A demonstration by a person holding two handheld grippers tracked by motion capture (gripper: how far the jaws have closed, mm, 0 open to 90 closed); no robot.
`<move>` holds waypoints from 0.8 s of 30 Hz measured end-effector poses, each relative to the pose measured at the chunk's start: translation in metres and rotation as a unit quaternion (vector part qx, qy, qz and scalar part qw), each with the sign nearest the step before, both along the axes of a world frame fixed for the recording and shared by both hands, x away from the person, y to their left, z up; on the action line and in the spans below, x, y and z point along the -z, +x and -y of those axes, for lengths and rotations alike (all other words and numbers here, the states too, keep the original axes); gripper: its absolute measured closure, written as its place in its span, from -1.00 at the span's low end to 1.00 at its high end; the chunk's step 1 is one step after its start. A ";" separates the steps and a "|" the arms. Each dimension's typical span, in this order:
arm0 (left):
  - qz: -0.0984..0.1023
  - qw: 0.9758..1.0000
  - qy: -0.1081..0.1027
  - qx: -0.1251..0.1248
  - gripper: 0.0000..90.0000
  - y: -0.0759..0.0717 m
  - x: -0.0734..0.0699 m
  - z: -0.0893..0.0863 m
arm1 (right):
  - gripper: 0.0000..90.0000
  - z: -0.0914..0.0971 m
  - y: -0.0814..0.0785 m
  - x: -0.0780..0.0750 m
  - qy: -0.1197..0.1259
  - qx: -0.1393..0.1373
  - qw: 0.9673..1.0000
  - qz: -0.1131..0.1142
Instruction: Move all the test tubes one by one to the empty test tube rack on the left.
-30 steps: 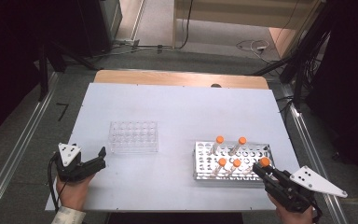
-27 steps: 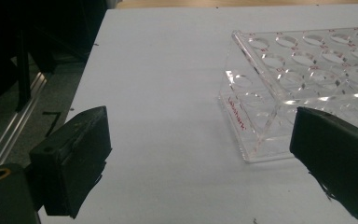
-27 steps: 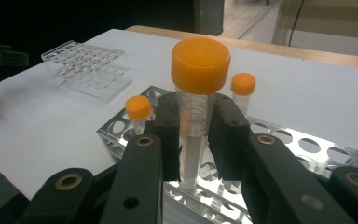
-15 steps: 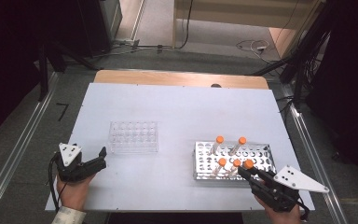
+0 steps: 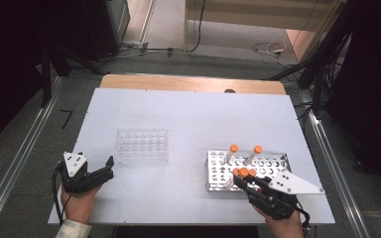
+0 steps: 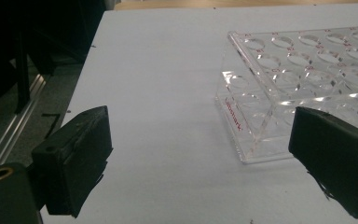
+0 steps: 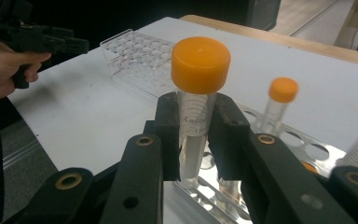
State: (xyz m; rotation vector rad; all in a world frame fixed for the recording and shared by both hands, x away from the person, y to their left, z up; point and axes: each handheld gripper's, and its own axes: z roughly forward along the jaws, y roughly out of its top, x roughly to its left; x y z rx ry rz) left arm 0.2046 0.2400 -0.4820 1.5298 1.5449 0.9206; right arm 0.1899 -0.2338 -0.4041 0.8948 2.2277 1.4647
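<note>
Right gripper (image 7: pixel 193 135) clamped on an orange-capped tube (image 7: pixel 196 102), held upright just below its cap, over the near left part of the metal rack (image 5: pixel 273 163). Two more capped tubes (image 5: pixel 231 153) stand slanted in the rack's far rows; others sit close beside the held one. Left gripper (image 5: pixel 110 166) open, nothing between its jaws, resting near the clear plastic rack (image 5: pixel 142 145) on the white table (image 5: pixel 188 114), well apart from the right.
</note>
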 end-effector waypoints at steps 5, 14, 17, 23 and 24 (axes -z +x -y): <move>0.003 1.000 0.001 0.000 -0.87 0.000 -0.001 0.001 | 0.61 -0.019 0.004 -0.001 -0.007 -0.018 1.000 -0.001; 0.006 1.000 0.000 0.011 -0.87 -0.002 -0.002 0.006 | 0.61 -0.047 0.012 0.005 -0.020 -0.037 0.999 -0.008; 0.006 1.000 -0.003 0.016 -0.87 -0.002 -0.003 0.008 | 0.61 -0.055 0.014 0.007 -0.024 -0.037 0.999 -0.008; 0.010 0.999 -0.014 0.028 -0.87 -0.004 -0.005 0.012 | 0.61 -0.072 0.020 0.009 -0.027 -0.037 0.999 -0.017; 0.011 0.999 -0.017 0.030 -0.87 -0.004 -0.005 0.012 | 0.61 -0.075 0.021 0.009 -0.029 -0.039 0.999 -0.017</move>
